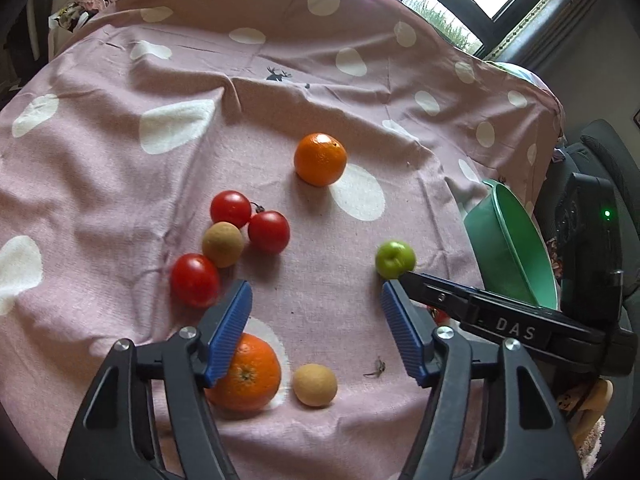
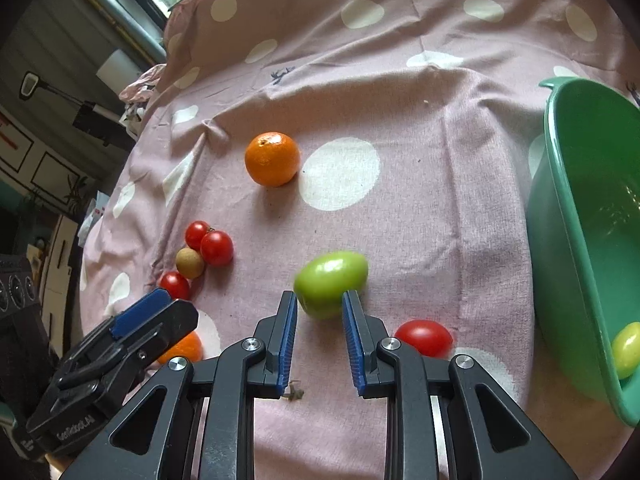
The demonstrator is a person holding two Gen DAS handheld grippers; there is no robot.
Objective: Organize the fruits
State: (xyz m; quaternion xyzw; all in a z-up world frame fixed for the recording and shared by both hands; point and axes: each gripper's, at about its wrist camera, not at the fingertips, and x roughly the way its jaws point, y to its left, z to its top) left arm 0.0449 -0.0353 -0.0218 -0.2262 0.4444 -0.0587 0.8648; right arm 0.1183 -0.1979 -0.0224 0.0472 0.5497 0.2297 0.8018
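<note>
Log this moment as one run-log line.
right tool: shut on green fruit | left tool: open, empty, over cloth | green basin: one yellow-green fruit inside

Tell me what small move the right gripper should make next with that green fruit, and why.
Probably lift it and carry it right toward the green basin. The right gripper appears shut on the green fruit, and the basin already holds a yellow-green fruit.

Fruit is spread over a cloth-covered table [image 2: 420, 100]. An orange [image 2: 272, 159] is set nearest the far edge. A cluster of tomatoes [image 2: 210, 243] is placed toward the left edge. A basin [image 2: 568, 216] is tilted at the right edge, with one fruit [image 2: 626, 349] lying in it.
</note>
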